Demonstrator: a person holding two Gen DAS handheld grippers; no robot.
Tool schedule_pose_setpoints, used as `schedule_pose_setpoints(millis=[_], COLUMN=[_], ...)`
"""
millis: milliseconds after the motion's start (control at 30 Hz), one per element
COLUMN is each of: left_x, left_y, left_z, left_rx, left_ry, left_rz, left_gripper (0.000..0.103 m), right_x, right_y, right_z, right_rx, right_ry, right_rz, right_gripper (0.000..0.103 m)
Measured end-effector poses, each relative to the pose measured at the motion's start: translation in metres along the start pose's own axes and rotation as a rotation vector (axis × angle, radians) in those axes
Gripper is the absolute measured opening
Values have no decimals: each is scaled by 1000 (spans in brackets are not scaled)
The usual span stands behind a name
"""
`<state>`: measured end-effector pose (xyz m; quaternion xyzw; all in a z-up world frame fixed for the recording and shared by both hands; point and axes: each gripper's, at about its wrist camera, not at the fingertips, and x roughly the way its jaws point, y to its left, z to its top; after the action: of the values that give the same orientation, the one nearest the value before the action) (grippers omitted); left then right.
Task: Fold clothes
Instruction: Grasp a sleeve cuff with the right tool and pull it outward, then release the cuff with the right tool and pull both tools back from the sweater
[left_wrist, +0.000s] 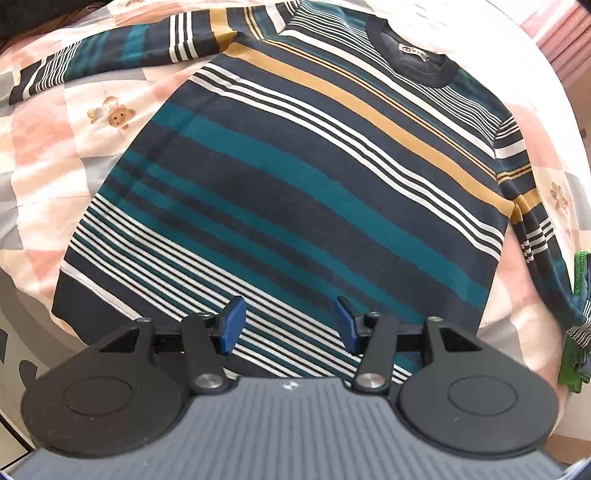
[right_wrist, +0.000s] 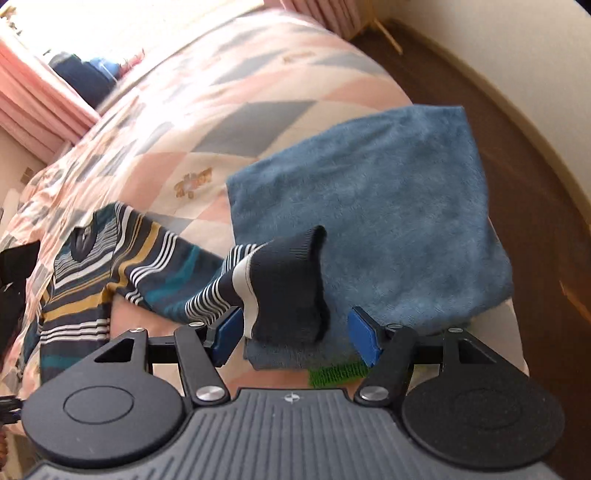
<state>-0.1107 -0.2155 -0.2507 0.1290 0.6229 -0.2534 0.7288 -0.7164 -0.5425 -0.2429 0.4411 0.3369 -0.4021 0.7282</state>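
A striped sweater (left_wrist: 295, 177) in navy, teal, white and mustard lies flat on the bed, collar (left_wrist: 410, 51) at the far side. One sleeve (left_wrist: 110, 55) stretches out to the upper left. My left gripper (left_wrist: 290, 326) hangs open just above the hem stripes with nothing pinched. In the right wrist view the other sleeve's dark cuff (right_wrist: 291, 288) droops between the blue pads (right_wrist: 227, 336) of my right gripper (right_wrist: 295, 338). Its jaws stand wide apart and do not press the cuff. The sweater's body (right_wrist: 85, 280) lies to the left.
A folded blue towel (right_wrist: 369, 206) rests on the patchwork quilt (right_wrist: 177, 122) beside the bed's right edge, above brown floor (right_wrist: 480, 92). A green textured item (right_wrist: 336, 373) peeks out under the towel and shows again at the green item (left_wrist: 576, 332). Dark clothes (right_wrist: 85, 77) lie far back.
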Motion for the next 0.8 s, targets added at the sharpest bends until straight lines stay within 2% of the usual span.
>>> schedule_pose_setpoints(millis=[100,167,200,233,300,467,500,600,633,667,700,767,800], left_x=[-1,-5,-7,-8,-10,-6,-3,0,-2,-4,-5,-7,-7], left_y=[-7,-13,-14,-15,-16,-13,-12,-9,-8,-6,-3,8,14], left_z=[3,5,6,6,7,3,1,-4,-6,-7,-9,-12,-13], left_rx=[7,31,41,50,68,65,60,74,87,100,108,117,120], left_ry=[-6,-20,-24,-27,-33,-13,0,26,21,16,11,6,4], left_rz=[-22,-33,-33,-33,-31,-35,-43,-49,-47,-45,-44,-28,-18], left_gripper=[48,48,49,49,49,49,49,49,50,51,54,55,55], right_x=[16,35,43,51,44,-30,-36,-3,16,27,36,31,27], right_y=[-5,-8,-9,-9,-3,33,36,23,15,11,8,22,29], right_z=[1,-3,-6,-9,-10,12,14,9,6,5,3,5,6], right_rx=[48,142,185,228,307,196,178,216,254,288,323,299,285], right_ry=[-91,-59,-36,-12,-7,-170,-174,-39,32,56,76,2,-37], right_rz=[17,36,51,65,129,140,105,-99,-148,-181,-213,-342,-408], right_gripper=[65,62,41,5,6,5,4,6,8,10,13,35,59])
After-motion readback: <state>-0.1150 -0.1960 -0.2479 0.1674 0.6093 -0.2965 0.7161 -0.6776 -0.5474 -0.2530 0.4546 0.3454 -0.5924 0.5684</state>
